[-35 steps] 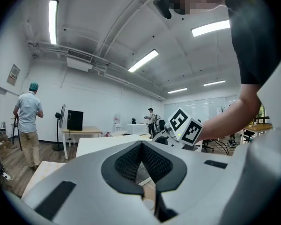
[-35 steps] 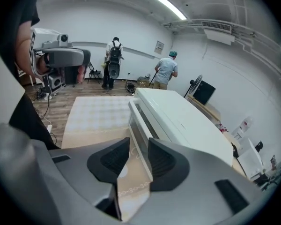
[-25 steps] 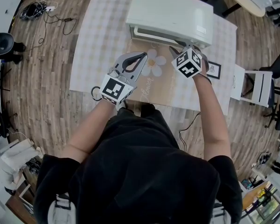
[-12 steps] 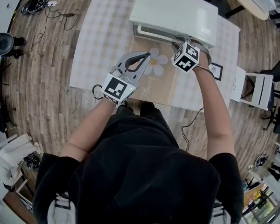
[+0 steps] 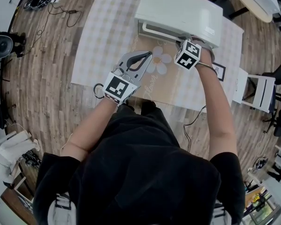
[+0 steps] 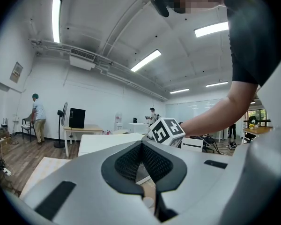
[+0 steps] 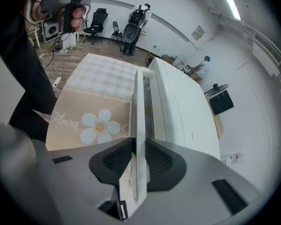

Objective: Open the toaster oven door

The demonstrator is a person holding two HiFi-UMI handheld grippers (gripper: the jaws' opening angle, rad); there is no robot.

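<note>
The toaster oven (image 5: 178, 13) stands at the far side of the bench (image 5: 103, 32), its front toward us; the door handle (image 7: 139, 121) runs along the top of that front, its long axis lying left to right across our line of reach. The right tool (image 7: 139, 146) is the nearer one and is on it already, near the handle's right end; it comes at the bar from above, pointing steeply down; its jaws have just been closing, and the pads now sit against the bar on both sides, so we read it as clamped.

The left tool (image 5: 143, 55) hangs level over the flower mat (image 5: 154, 78), jaws together with nothing between them, apart from the oven.

We judge that the door hinges low, so the pull should go toward us and down. The mat in front lies bare and gives room for the swing; the left tool, just beside that path, may want drawing back. The oven looks light; it could slide toward us under the pull.
</note>
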